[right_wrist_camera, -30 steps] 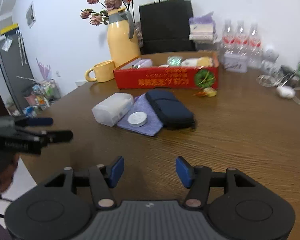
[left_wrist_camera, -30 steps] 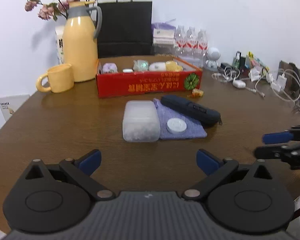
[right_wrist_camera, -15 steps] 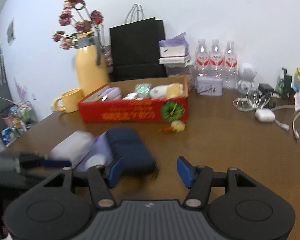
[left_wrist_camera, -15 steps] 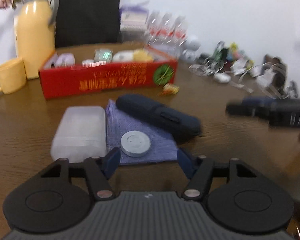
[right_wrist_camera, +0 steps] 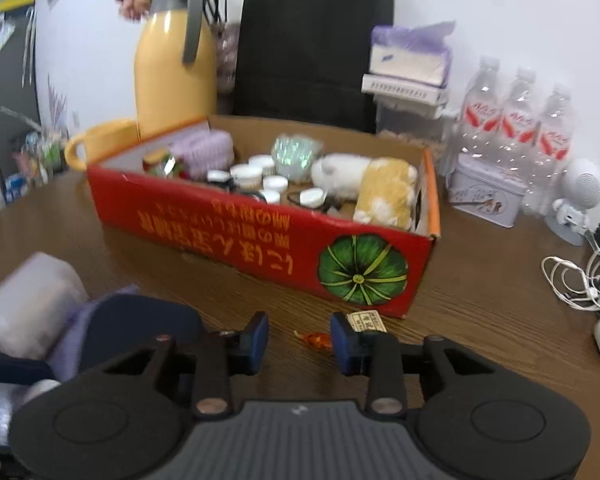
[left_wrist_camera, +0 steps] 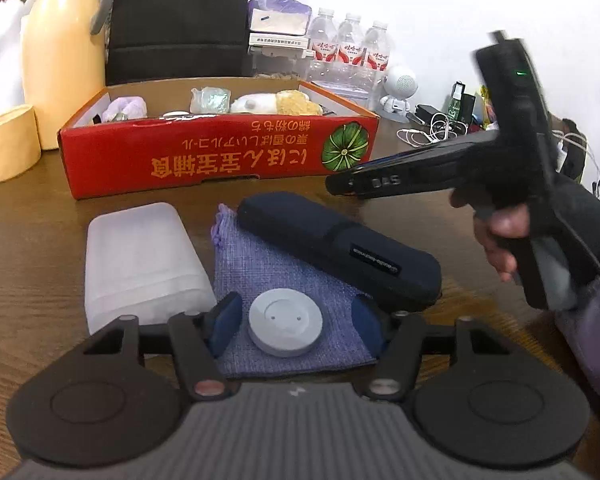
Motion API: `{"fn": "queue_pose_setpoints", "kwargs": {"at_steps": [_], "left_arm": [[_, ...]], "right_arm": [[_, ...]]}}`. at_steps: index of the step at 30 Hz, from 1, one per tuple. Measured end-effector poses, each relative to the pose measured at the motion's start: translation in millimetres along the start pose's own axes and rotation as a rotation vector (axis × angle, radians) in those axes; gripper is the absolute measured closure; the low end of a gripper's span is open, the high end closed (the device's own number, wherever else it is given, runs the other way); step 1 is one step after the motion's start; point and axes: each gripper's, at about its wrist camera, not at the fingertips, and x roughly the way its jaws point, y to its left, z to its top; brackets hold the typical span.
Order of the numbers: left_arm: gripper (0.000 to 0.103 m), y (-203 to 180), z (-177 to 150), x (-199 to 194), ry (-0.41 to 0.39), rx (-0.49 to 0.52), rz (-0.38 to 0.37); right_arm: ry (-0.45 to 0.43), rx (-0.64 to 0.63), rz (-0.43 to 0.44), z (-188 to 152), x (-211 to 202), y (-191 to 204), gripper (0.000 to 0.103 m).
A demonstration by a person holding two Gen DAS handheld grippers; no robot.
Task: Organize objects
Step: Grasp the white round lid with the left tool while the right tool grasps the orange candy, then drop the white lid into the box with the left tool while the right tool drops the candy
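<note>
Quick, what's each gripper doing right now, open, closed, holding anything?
Left gripper: open, jaws either side of the round grey disc, not gripping.
Right gripper: open, empty.

A grey round disc (left_wrist_camera: pixel 285 328) lay flat on a lilac cloth pouch (left_wrist_camera: pixel 296 320), flanked by a frosted plastic case (left_wrist_camera: pixel 140 260) and a dark zip case (left_wrist_camera: pixel 340 252), before the open red box (left_wrist_camera: pixel 220 156), a wrapped candy (right_wrist_camera: pixel 315 340) nearby.

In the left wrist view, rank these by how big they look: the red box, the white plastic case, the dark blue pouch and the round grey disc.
1. red box
2. dark blue pouch and white plastic case: alike, too close to rank
3. round grey disc

The box sits farthest, so its lead is safe.
</note>
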Motion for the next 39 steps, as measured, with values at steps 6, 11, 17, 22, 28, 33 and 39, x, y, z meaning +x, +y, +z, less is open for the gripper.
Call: {"fn": "queue_pose_setpoints", "kwargs": {"at_steps": [6, 11, 17, 22, 28, 33, 39], "left_arm": [[0.052, -6.1, -3.7, -5.2, 0.007, 0.035, -0.008], [0.052, -10.2, -4.1, -5.2, 0.009, 0.035, -0.027], [0.052, -9.4, 1.4, -1.3, 0.012, -0.002, 0.004], [0.063, -15.6, -2.1, -11.6, 0.016, 0.027, -0.012], [0.063, -27.8, -20.7, -68.2, -0.032, 0.043, -0.056], [0.063, -20.8, -31.4, -98.1, -0.025, 0.017, -0.056], [0.063, 25.0, 1.0, -101.1, -0.047, -0.158, -0.091]], "right_arm": [[0.015, 0.046, 0.023, -9.4, 8.1, -12.2, 0.072], [0.023, 0.092, 0.032, -13.1, 0.8, -17.4, 0.092], [-0.018, 0.066, -0.007, -20.8, -27.6, 3.6, 0.092], [-0.104, 0.114, -0.019, -31.4, -79.4, 18.6, 0.092], [-0.151, 0.275, 0.127, -62.6, -149.0, 34.5, 0.092], [-0.136, 0.29, 0.154, -93.2, -182.4, 60.2, 0.092], [-0.197, 0.32, 0.124, -89.6, -194.2, 52.0, 0.092]]}}
